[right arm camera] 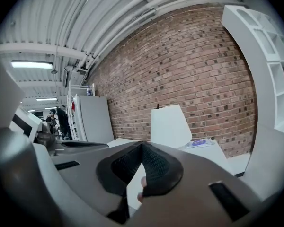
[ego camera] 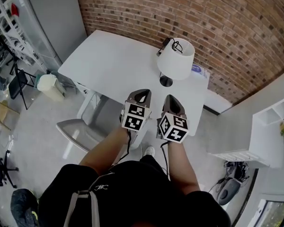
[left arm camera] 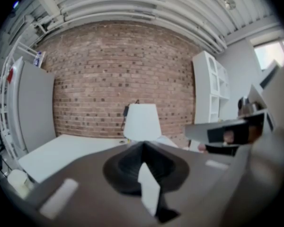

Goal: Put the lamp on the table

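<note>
A lamp with a white shade [ego camera: 176,58] and a small black base [ego camera: 166,82] stands upright on the white table [ego camera: 109,63], near its far right corner, with a black cable behind it. My left gripper [ego camera: 141,95] and right gripper [ego camera: 171,100] hover side by side over the table's near edge, short of the lamp and apart from it. In the left gripper view the lamp [left arm camera: 142,122] shows straight ahead beyond the left gripper [left arm camera: 143,146], whose jaws are shut on nothing. In the right gripper view the lamp [right arm camera: 169,126] stands ahead, and the right gripper [right arm camera: 142,144] has its tips together, empty.
A brick wall [ego camera: 217,22] runs behind the table. A grey chair [ego camera: 83,134] sits at the table's near left edge, a white bin [ego camera: 49,86] further left. A white shelf unit [ego camera: 274,126] stands at the right. A blue-printed flat item [ego camera: 197,69] lies beside the lamp.
</note>
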Motion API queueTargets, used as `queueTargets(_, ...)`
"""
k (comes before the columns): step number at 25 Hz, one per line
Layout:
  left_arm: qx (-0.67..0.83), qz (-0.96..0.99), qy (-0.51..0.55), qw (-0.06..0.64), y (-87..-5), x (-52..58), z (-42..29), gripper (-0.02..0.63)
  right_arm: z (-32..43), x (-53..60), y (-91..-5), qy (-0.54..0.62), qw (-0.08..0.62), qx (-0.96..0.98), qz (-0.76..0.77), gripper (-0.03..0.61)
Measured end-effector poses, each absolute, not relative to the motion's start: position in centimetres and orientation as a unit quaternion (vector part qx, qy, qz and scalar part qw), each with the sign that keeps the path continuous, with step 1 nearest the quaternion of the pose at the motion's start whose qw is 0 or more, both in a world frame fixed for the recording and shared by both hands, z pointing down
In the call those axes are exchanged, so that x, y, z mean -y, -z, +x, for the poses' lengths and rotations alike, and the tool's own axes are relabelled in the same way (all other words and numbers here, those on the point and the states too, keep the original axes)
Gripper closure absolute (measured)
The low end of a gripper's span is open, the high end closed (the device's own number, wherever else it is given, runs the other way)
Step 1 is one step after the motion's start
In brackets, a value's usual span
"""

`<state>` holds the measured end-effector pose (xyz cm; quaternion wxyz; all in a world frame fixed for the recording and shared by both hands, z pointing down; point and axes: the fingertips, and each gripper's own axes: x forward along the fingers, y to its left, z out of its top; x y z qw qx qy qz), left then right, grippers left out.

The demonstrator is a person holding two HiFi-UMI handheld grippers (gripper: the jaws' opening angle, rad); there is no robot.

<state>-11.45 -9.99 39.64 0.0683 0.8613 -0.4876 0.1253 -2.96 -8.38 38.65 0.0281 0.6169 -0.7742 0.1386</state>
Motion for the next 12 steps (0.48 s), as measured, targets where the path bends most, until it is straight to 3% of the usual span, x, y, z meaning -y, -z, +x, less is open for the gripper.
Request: queueTargets(12, 0.465, 0.875, -0.114, 0.072, -38.0, 0.4, -15.2, 0.615, -7.0, -2.3, -37.7, -0.112, 0.032, 0.753, 0.648, 0.586)
